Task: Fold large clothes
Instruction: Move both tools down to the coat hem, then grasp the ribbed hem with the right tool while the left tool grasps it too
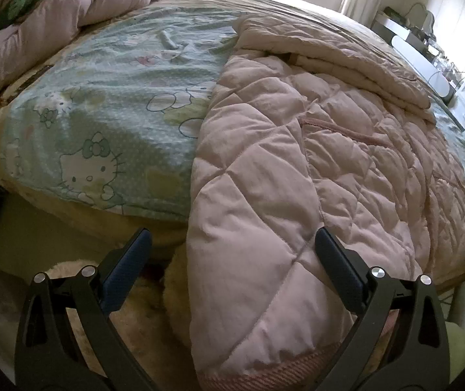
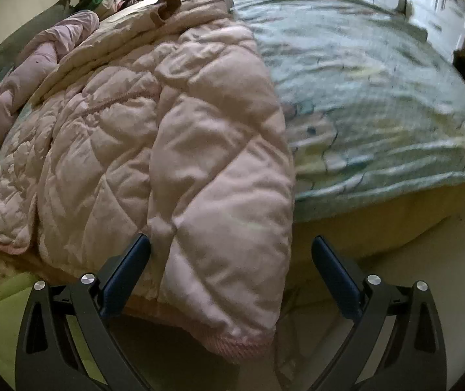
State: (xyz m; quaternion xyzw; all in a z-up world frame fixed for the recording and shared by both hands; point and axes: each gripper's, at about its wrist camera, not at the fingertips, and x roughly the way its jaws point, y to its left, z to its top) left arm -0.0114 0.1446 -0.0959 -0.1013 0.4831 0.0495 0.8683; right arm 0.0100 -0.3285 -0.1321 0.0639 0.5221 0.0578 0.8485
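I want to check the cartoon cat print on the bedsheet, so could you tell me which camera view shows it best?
The left wrist view: the bedsheet lies sharp there, with the cat faces clearly drawn beside the pink quilted coat. In the right wrist view the sheet is motion-blurred, so its print is only vague shapes.

Each hand-held gripper, left (image 1: pixel 232 251) and right (image 2: pixel 231 254), has black triangular-cutout arms, round silver screws and dark blue ribbed finger pads (image 1: pixel 125 273).
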